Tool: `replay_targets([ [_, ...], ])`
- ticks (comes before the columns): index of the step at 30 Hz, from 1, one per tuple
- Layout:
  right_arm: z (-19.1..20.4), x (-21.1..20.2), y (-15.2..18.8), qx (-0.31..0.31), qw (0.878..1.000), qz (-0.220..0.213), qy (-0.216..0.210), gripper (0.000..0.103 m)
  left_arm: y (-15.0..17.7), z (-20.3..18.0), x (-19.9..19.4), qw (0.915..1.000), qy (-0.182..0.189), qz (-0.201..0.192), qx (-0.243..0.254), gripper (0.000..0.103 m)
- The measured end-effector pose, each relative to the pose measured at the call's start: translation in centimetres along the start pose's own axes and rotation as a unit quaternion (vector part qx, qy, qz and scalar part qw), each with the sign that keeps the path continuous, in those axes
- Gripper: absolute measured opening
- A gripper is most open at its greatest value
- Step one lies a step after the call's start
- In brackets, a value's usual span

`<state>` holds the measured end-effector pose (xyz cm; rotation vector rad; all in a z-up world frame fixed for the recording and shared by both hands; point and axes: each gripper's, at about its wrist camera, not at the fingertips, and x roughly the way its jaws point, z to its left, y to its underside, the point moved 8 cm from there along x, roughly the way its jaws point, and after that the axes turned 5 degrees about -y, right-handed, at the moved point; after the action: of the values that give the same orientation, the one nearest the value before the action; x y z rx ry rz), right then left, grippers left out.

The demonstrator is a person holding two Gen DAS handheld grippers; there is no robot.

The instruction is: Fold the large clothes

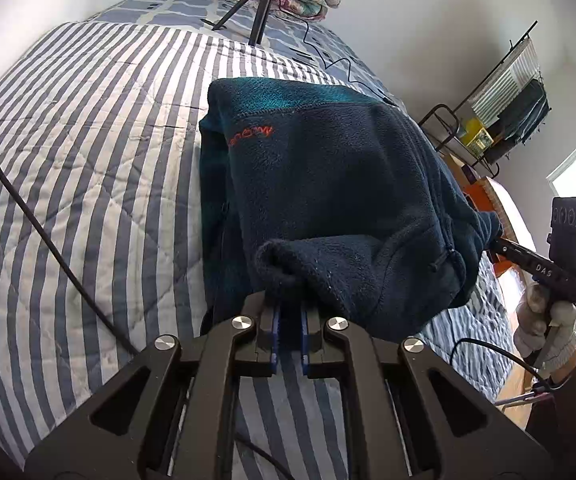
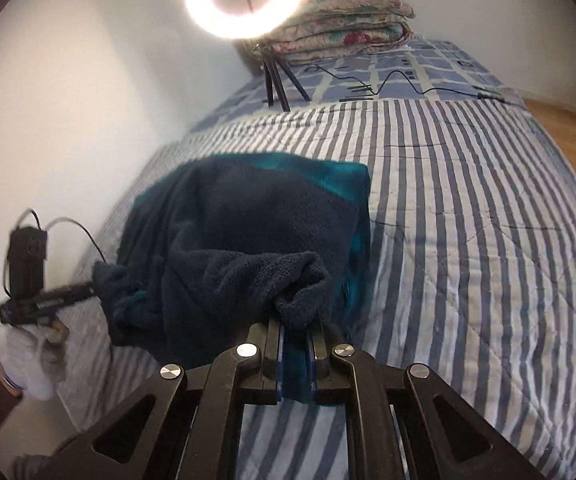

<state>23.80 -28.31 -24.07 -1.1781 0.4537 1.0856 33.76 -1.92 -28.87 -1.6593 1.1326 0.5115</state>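
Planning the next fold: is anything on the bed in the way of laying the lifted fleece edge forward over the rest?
Nothing visible. Both claws, left and right, grip the fleece jacket; only bare striped quilt surrounds it. The tripod stands well beyond.

A: What colour is the fleece jacket (image 1: 328, 184)?

B: Dark navy, with a teal panel at the far end and small orange lettering.

A: And the quilt (image 1: 87, 168) under it?

B: Blue-grey and white stripes. Beyond it the bedsheet (image 2: 428, 68) is blue with pale grid lines, and the folded blanket (image 2: 348, 20) is floral, pink and teal.

A: The claws?

B: Black, blue pads (image 2: 280, 360).
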Motion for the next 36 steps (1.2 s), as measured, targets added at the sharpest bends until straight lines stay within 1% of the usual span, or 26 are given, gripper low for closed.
replay_targets([
  [2, 0.4, -0.7, 0.1, -0.014, 1.0, -0.002, 0.012, 0.009, 0.3, 0.0, -0.9, 1.0, -0.004, -0.003, 0.007, 0.012],
  [3, 0.5, -1.3, 0.1, -0.02, 1.0, -0.003, 0.014, 0.013, 0.5, 0.0, -1.4, 0.9999, -0.007, -0.003, 0.013, 0.021],
  [4, 0.5, -2.0, 0.0, -0.028, 0.999, -0.006, 0.026, 0.021, 0.7, 0.2, -2.0, 0.9998, -0.012, -0.003, 0.018, 0.031],
  [6, 0.3, -3.2, 0.0, -0.043, 0.998, -0.013, 0.05, 0.028, 1.0, 0.8, -3.3, 0.9998, -0.006, -0.01, 0.016, 0.035],
  [8, 0.0, -5.0, 0.2, -0.042, 0.997, -0.025, 0.052, 0.029, 1.6, 1.5, -4.9, 0.9998, 0.013, -0.016, 0.0, 0.039],
  [9, -0.1, -5.9, 0.2, -0.034, 0.998, -0.032, 0.047, 0.033, 1.7, 2.1, -5.6, 0.9994, 0.022, -0.019, -0.017, 0.046],
  [10, -0.3, -6.6, 0.3, -0.023, 0.998, -0.039, 0.038, 0.041, 1.6, 2.8, -6.1, 0.9978, 0.039, -0.022, -0.048, 0.053],
  [11, -0.3, -7.0, 0.2, -0.011, 0.999, -0.044, 0.027, 0.049, 1.4, 3.5, -6.5, 0.9951, 0.055, -0.023, -0.079, 0.054],
  [12, -0.5, -7.5, 0.2, 0.011, 0.999, -0.051, 0.009, 0.065, 1.0, 4.3, -6.8, 0.9897, 0.075, -0.024, -0.12, 0.056],
  [13, -0.7, -7.7, -0.1, 0.041, 0.997, -0.059, -0.017, 0.072, 0.6, 4.9, -6.8, 0.9841, 0.09, -0.022, -0.152, 0.06],
  [15, -1.2, -7.8, -0.6, 0.098, 0.991, -0.07, -0.059, 0.072, -0.3, 5.9, -6.3, 0.9666, 0.13, -0.012, -0.221, 0.061],
  [16, -1.6, -7.6, -1.0, 0.129, 0.986, -0.075, -0.077, 0.072, -0.8, 6.1, -6.0, 0.9609, 0.141, -0.007, -0.238, 0.061],
  [17, -2.2, -7.2, -1.4, 0.159, 0.98, -0.078, -0.087, 0.073, -1.3, 6.0, -5.6, 0.9581, 0.147, -0.001, -0.246, 0.061],
  [18, -2.4, -6.7, -1.6, 0.174, 0.977, -0.078, -0.092, 0.074, -1.8, 6.0, -4.9, 0.9556, 0.148, 0.009, -0.254, 0.061],
  [20, -3.2, -5.3, -1.9, 0.205, 0.972, -0.064, -0.096, 0.074, -2.3, 5.9, -3.7, 0.9533, 0.147, 0.023, -0.263, 0.061],
  [21, -3.8, -4.3, -2.0, 0.221, 0.97, -0.054, -0.091, 0.075, -2.4, 5.6, -2.8, 0.9529, 0.148, 0.039, -0.262, 0.061],
  [23, -4.2, -3.1, -1.9, 0.235, 0.967, -0.042, -0.088, 0.075, -2.3, 5.2, -1.7, 0.9528, 0.144, 0.057, -0.261, 0.061],
  [26, -4.6, -1.2, -1.4, 0.262, 0.959, -0.023, -0.105, 0.074, -1.8, 4.8, 0.3, 0.9508, 0.141, 0.076, -0.265, 0.06],
  [27, -4.5, -0.8, -1.1, 0.269, 0.956, -0.019, -0.112, 0.071, -1.6, 4.7, 0.8, 0.9516, 0.132, 0.079, -0.266, 0.05],
  [28, -4.4, -0.3, -1.0, 0.273, 0.954, -0.016, -0.119, 0.064, -1.5, 4.6, 1.1, 0.9534, 0.123, 0.081, -0.264, 0.037],
  [29, -4.3, 0.1, -0.9, 0.275, 0.953, -0.013, -0.123, 0.058, -1.6, 4.4, 1.3, 0.9551, 0.118, 0.08, -0.26, 0.031],
  [30, -4.0, 0.5, -0.8, 0.275, 0.953, -0.008, -0.13, 0.041, -1.6, 4.1, 1.3, 0.9582, 0.116, 0.077, -0.25, 0.014],
  [31, -3.6, 0.7, -0.7, 0.271, 0.952, -0.005, -0.142, 0.023, -1.6, 3.6, 0.9, 0.9625, 0.113, 0.072, -0.236, 0.012],
  [33, -2.6, 0.3, -0.6, 0.254, 0.955, -0.004, -0.151, 0.014, -1.9, 2.7, -0.4, 0.9719, 0.103, 0.053, -0.205, 0.01],
  [34, -1.8, -0.5, -0.7, 0.229, 0.963, -0.009, -0.145, 0.012, -2.0, 2.3, -1.4, 0.9762, 0.101, 0.042, -0.188, 0.01],
  [36, -0.6, -2.3, -0.6, 0.196, 0.969, -0.017, -0.148, 0.011, -1.8, 2.2, -2.9, 0.9796, 0.099, 0.026, -0.173, 0.01],
])
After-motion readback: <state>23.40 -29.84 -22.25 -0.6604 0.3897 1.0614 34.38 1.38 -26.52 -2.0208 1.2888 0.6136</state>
